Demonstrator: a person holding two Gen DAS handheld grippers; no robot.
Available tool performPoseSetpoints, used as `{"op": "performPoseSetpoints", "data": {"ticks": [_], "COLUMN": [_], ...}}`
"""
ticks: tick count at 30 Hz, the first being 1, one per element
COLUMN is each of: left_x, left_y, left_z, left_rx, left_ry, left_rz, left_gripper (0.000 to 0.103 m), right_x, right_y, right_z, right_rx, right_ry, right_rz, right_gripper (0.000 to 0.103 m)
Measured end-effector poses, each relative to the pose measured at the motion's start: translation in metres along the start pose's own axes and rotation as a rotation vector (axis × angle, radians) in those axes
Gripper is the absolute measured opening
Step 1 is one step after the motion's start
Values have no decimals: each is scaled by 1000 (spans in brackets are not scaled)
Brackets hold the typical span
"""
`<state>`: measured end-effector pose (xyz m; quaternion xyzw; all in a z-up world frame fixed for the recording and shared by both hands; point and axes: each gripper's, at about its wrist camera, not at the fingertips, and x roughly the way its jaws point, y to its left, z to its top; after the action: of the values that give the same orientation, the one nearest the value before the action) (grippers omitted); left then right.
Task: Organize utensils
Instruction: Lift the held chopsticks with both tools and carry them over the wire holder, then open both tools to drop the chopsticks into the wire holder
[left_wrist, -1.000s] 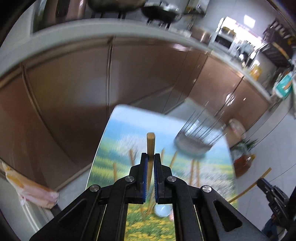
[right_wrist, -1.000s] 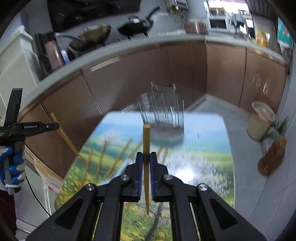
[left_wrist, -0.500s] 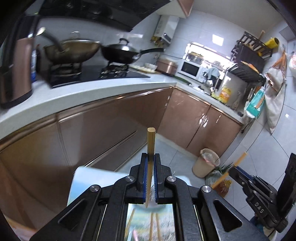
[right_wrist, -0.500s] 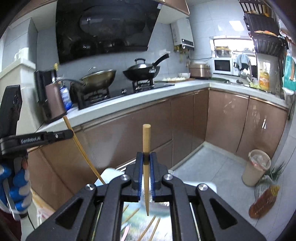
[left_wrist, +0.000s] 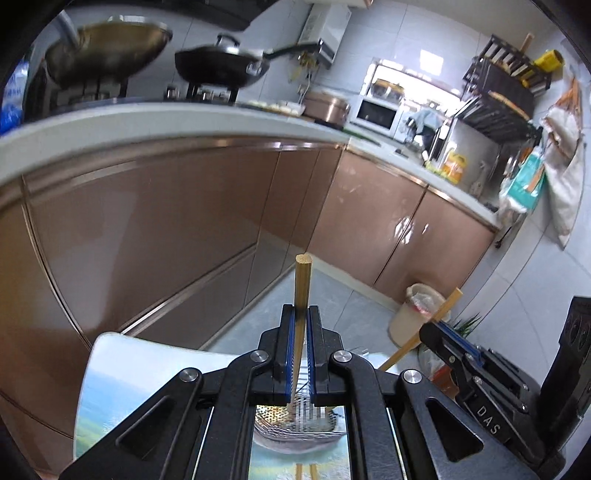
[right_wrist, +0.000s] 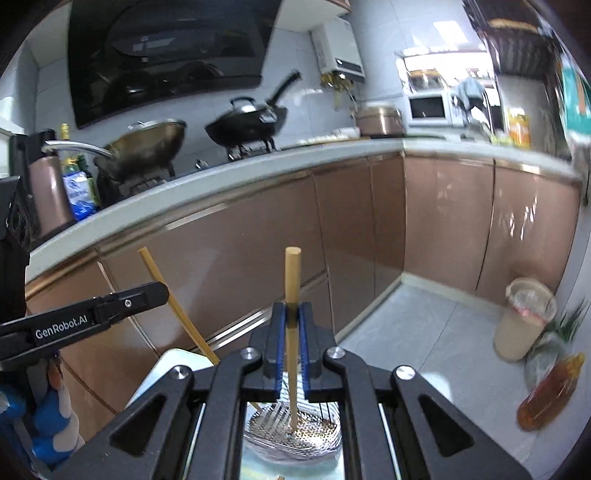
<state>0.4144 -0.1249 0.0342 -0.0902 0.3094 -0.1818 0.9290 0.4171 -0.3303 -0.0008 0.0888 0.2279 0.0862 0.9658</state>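
2 tools, left (left_wrist: 300, 332) and right (right_wrist: 293, 328), each clamped on 1 chopstick (left_wrist: 302, 284), now brought over wire holder (right_wrist: 295, 430) directly below; ready for dropping in.

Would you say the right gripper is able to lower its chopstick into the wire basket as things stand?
Probably yes: the right gripper holds its chopstick upright right above the wire basket, whose open top looks unobstructed.
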Motion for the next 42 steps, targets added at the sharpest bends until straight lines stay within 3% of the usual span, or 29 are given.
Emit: {"op": "performPoseSetpoints", "data": {"ticks": [5,14,17,19,21,23,27,35,40,42], "left_x": [25,31,27,23,18,12,0,-39,-70,-83], "left_y": [7,14,13,13,11,10,12,12,23,26], "left_z": [-21,-44,-49,-52,-53,-54,-56,-69,-83,-87], "left_rx": [12,31,57,60,65,67,60,49,-1,4], "left_ry": [25,42,39,38,26,12,-8,-101,-160,-167], "left_rz": [32,70,83,82,88,93,96,82,26,33], "left_gripper": [5,5,12,22,38,46,60,71,71,78], "right_x": [13,-5,-7,-11,-17,-23,-39,-71,-98,-111], "right_y": [-20,-44,-48,-50,-51,-51,-50,-39,-35,-34], "right_z": [-32,-44,-47,-51,-54,-56,-59,-73,-82,-87], "right_rx": [49,114,126,125,127,129,124,120,125,130], "right_ry": [9,22,37,42,45,43,35,10,-29,-45], "right_rz": [-8,-26,-23,-30,-33,-37,-45,-57,-81,-88], "right_gripper": [6,10,10,10,14,31,42,68,77,78]}}
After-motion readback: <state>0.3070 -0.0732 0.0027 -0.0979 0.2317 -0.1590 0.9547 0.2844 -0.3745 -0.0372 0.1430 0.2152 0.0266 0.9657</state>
